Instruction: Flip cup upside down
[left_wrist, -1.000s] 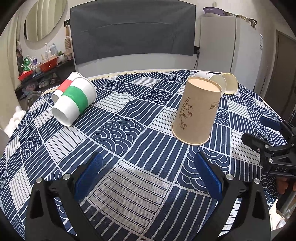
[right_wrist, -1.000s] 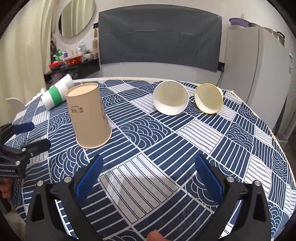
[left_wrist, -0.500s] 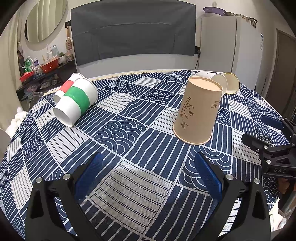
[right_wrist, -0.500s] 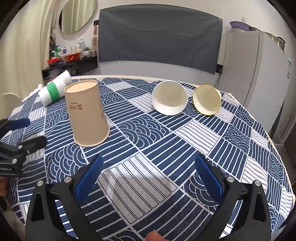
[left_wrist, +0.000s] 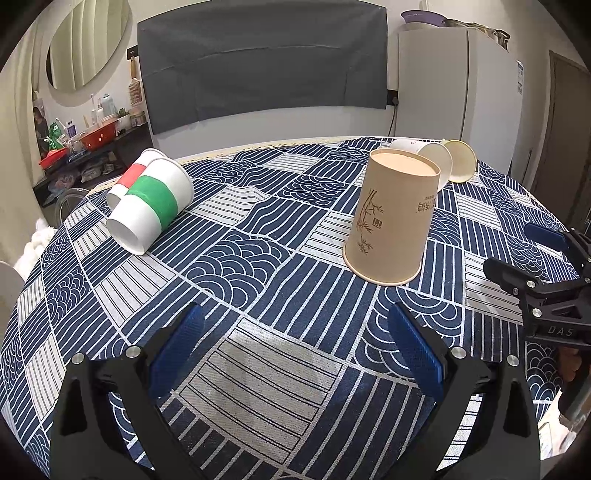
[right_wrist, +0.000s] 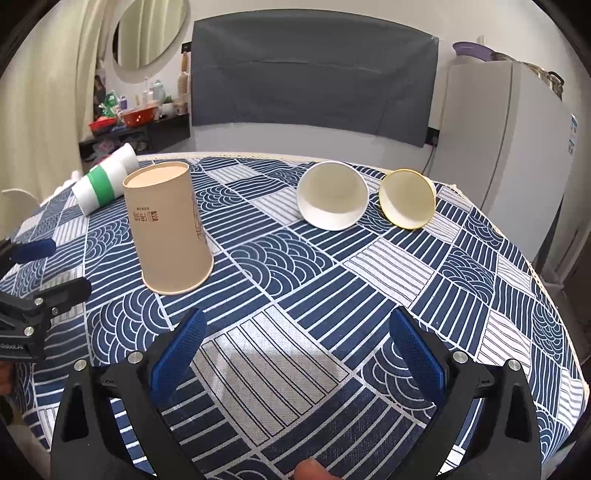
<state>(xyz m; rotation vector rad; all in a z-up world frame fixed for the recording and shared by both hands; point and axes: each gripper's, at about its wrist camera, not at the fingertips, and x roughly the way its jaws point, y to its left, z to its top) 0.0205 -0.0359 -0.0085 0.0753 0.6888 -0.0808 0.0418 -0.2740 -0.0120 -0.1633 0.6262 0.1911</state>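
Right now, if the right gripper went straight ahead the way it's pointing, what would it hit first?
Probably nothing soon: the right gripper points over bare tablecloth. The white cup lies farthest along that line; the brown cup sits off left.

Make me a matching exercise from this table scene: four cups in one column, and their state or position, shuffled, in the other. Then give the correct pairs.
Cups
1. brown paper cup
2. green-banded cup
3. plain white cup
4. yellow-rimmed cup

States
A. on its side, at the table's right end, nearest the fridge
B. standing rim-down on the tablecloth
C. on its side beside a red-banded cup
D. on its side between the brown cup and the yellow-rimmed one

Pairs: 1-B, 2-C, 3-D, 4-A
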